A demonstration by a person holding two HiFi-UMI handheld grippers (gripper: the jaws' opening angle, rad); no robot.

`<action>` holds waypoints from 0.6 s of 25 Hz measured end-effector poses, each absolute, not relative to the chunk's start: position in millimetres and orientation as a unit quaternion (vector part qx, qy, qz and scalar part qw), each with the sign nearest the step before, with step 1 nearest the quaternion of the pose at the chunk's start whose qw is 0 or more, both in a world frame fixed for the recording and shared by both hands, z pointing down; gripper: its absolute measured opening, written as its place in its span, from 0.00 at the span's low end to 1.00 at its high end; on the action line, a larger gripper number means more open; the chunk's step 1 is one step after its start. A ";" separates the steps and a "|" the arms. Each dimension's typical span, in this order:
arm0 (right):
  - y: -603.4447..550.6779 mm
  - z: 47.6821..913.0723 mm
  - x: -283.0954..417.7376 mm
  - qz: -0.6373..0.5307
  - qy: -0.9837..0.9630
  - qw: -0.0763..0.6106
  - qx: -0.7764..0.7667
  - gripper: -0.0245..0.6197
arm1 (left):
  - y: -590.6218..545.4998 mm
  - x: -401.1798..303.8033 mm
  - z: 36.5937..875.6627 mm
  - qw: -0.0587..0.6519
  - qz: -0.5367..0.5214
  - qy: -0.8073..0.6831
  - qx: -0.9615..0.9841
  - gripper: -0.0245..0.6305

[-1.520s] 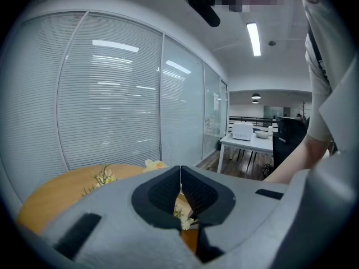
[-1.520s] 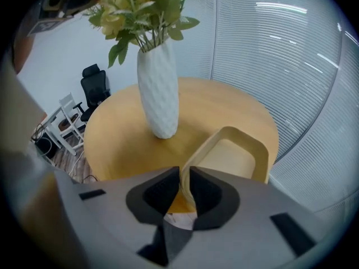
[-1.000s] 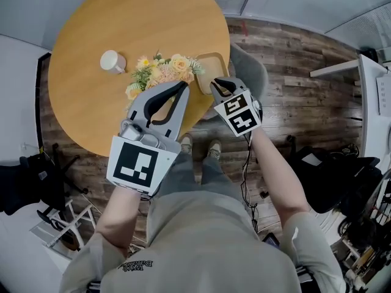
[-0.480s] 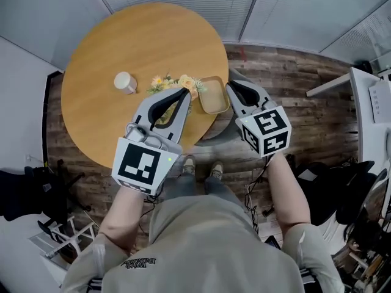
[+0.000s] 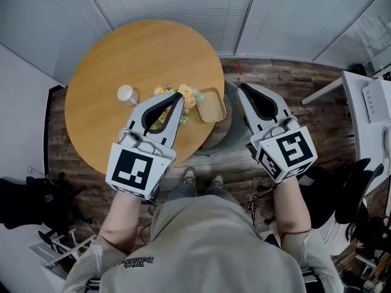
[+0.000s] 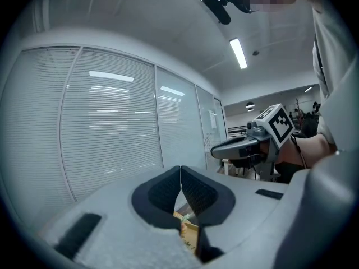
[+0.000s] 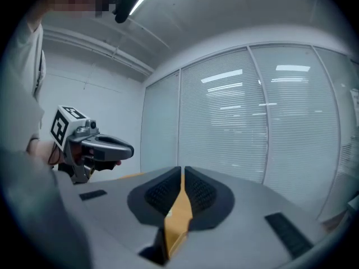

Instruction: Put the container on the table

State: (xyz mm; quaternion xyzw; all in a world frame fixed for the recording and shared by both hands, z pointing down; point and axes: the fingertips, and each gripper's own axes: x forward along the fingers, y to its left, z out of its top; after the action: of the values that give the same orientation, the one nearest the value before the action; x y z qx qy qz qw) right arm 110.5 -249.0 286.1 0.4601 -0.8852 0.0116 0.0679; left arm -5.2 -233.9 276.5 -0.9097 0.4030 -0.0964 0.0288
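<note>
A tan shallow container (image 5: 211, 105) rests on the round wooden table (image 5: 122, 47), near its right edge and beside a bunch of flowers (image 5: 190, 96). My left gripper (image 5: 178, 94) is held high over the flowers, jaws shut and empty (image 6: 180, 167). My right gripper (image 5: 241, 85) hovers to the right of the container, apart from it and past the table's edge. Its jaws are shut with nothing in them (image 7: 183, 168). Only a strip of the orange table shows between them in the right gripper view.
A white cup (image 5: 127, 94) stands on the table left of the flowers. A grey chair seat (image 5: 227, 122) sits tucked under the table's right edge. A white desk (image 5: 366, 108) is at far right, with dark bags (image 5: 24, 197) on the wooden floor. Blinds line the walls.
Both grippers have risen away from the table. The right gripper drew back to the right from the container's edge. The container stays on the table.
</note>
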 end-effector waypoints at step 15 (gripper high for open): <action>-186.3 273.2 140.1 0.030 -0.867 0.031 0.496 0.10 | -191.1 -7.0 278.2 0.040 -0.097 0.401 -0.910 0.07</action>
State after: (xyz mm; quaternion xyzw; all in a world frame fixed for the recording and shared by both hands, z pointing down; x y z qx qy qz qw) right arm 140.1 -186.3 273.2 0.4962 -0.8672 0.0296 0.0309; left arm -7.0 -191.1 278.2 -0.9101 0.4010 -0.0970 0.0398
